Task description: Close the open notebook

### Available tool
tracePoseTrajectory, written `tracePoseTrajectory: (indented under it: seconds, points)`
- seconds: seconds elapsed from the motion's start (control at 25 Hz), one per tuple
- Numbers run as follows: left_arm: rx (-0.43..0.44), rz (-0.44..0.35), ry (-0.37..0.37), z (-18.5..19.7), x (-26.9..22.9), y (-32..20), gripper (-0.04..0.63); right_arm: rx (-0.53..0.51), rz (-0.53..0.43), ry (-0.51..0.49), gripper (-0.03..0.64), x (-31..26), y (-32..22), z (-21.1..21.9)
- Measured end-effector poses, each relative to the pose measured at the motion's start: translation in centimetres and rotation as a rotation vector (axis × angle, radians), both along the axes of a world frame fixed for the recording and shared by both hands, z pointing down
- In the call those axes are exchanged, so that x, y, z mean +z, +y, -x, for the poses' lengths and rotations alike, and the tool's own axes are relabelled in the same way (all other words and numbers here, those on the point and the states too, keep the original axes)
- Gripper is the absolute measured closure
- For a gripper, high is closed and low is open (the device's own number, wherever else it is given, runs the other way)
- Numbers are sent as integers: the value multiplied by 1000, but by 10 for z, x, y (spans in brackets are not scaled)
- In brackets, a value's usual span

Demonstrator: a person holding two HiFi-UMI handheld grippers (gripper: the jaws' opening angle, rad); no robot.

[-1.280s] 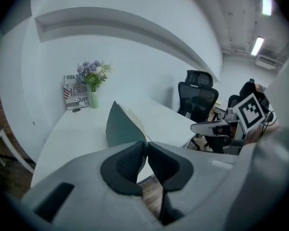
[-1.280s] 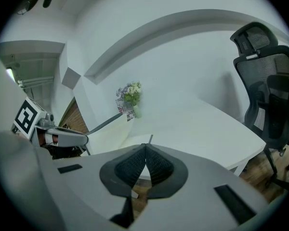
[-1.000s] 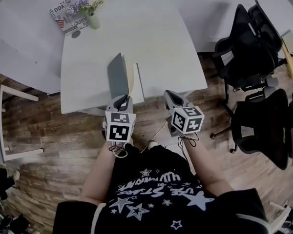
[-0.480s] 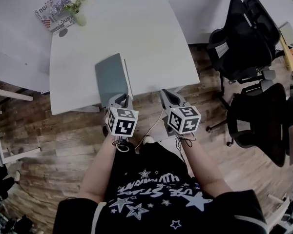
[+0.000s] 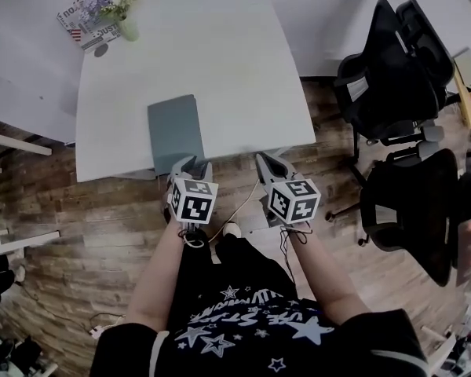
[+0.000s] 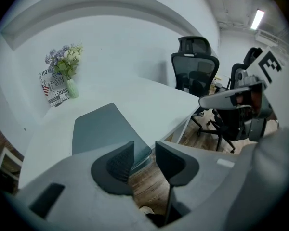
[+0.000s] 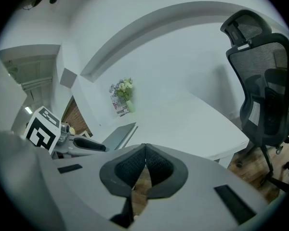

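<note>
Two hand-held grippers at the white table's [image 5: 243,77] near edge. Flat grey-green rectangular notebook [image 5: 175,132] lies closed, long axis pointing away from the person, directly ahead of left gripper [image 5: 190,163]; right gripper [image 5: 268,162] sits farther off. L. jaws opening, nothing btwn; R. jaws pressed together, empty.

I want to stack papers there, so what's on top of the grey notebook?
Nothing rests on the notebook; its grey cover is bare. It lies closed and flat on the white table near the front edge. Its pages and the tabletop beneath are covered.
</note>
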State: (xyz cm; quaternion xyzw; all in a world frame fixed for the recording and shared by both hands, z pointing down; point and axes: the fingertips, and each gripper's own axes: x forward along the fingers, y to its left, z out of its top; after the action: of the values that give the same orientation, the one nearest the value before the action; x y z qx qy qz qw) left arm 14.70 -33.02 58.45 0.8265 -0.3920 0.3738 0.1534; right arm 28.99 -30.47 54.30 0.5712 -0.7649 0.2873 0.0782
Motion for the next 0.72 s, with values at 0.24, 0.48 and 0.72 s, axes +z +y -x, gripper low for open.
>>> tracePoseTrajectory:
  seconds: [0.24, 0.48, 0.72]
  points:
    - [-45, -51, 63, 9, -28, 10, 403, -28, -34, -2, 615, -12, -1, 7]
    - [-129, -134, 144, 35, -69, 27, 435, -95, -106, 34, 615, -37, 13, 29]
    - [-176, -179, 197, 62, -87, 56, 482, -121, -128, 113, 615, -47, 38, 53]
